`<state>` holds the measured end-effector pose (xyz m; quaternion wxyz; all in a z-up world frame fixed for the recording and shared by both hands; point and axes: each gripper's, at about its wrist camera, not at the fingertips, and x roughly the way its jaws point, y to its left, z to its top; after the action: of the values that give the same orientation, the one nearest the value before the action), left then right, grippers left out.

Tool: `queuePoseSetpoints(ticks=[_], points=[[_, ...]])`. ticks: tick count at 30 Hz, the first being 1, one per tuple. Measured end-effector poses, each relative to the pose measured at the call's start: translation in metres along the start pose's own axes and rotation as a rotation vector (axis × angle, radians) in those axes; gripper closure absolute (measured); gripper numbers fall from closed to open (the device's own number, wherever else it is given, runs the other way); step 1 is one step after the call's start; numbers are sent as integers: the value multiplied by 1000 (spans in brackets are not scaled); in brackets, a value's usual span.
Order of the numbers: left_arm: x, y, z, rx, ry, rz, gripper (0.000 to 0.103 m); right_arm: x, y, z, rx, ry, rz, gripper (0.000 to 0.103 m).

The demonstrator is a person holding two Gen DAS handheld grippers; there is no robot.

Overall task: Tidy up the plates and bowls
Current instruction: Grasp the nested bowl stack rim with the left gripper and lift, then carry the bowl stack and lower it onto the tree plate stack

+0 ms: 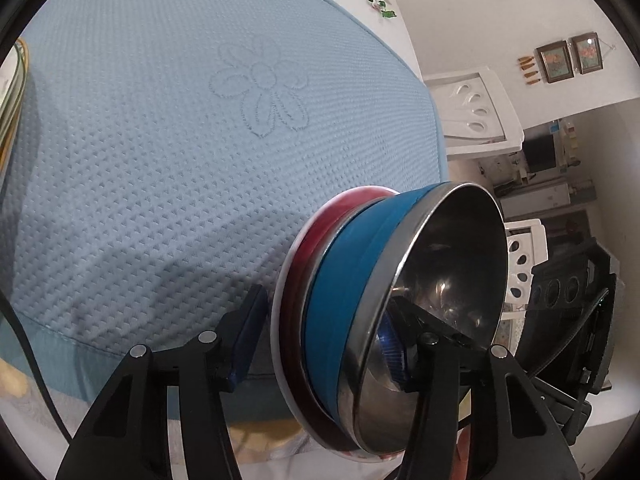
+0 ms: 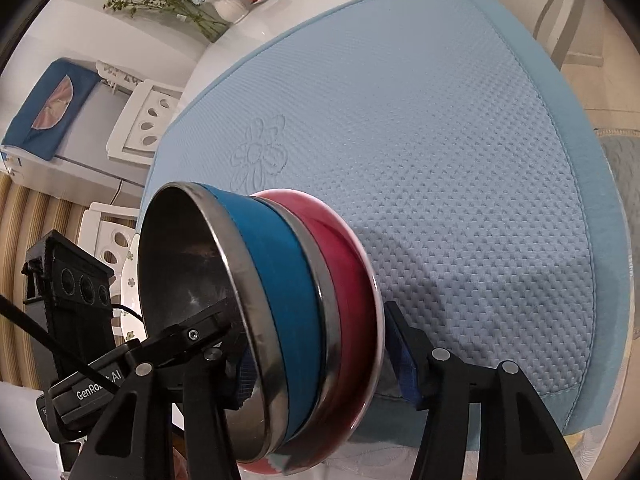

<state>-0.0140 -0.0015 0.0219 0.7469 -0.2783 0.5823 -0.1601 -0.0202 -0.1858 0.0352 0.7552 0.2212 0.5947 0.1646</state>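
A nested stack of bowls is held tilted on its side above the light blue mat (image 1: 168, 128). The blue bowl (image 1: 340, 300) has a steel inside and rim and sits in a red bowl (image 1: 298, 272) with a white rim. My left gripper (image 1: 324, 328) grips the stack, one finger inside the blue bowl, the other outside near the red bowl. My right gripper (image 2: 320, 344) holds the same stack: blue bowl (image 2: 280, 280), red bowl (image 2: 348, 264), one finger inside, one outside. Each gripper shows in the other's view.
The blue mat (image 2: 420, 140) with an embossed flower covers a round white table. Plate edges (image 1: 12, 92) show at the far left. A vase of flowers (image 2: 224, 4) stands at the table's back. White chairs (image 2: 144, 120) stand beside the table.
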Motion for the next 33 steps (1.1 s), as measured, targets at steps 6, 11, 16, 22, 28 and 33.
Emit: queuePoseSetpoints(ticks=[6, 11, 16, 22, 28, 33], points=[[-4, 0, -4, -37, -8, -5, 54, -4, 11, -3, -38, -12, -52, 51], [-16, -1, -6, -40, -29, 12, 54, -8, 15, -2, -34, -8, -46, 50], [-34, -7, -3, -43, -60, 24, 54, -22, 23, -2, -35, -12, -45, 50], [-62, -7, 2, -52, -87, 43, 54, -29, 45, -3, 3, -9, -46, 50], [-113, 10, 17, -64, -131, 87, 54, -23, 99, 2, 17, 5, -27, 50], [-164, 40, 32, -84, -180, 121, 54, -5, 165, 8, -22, 27, -1, 50]])
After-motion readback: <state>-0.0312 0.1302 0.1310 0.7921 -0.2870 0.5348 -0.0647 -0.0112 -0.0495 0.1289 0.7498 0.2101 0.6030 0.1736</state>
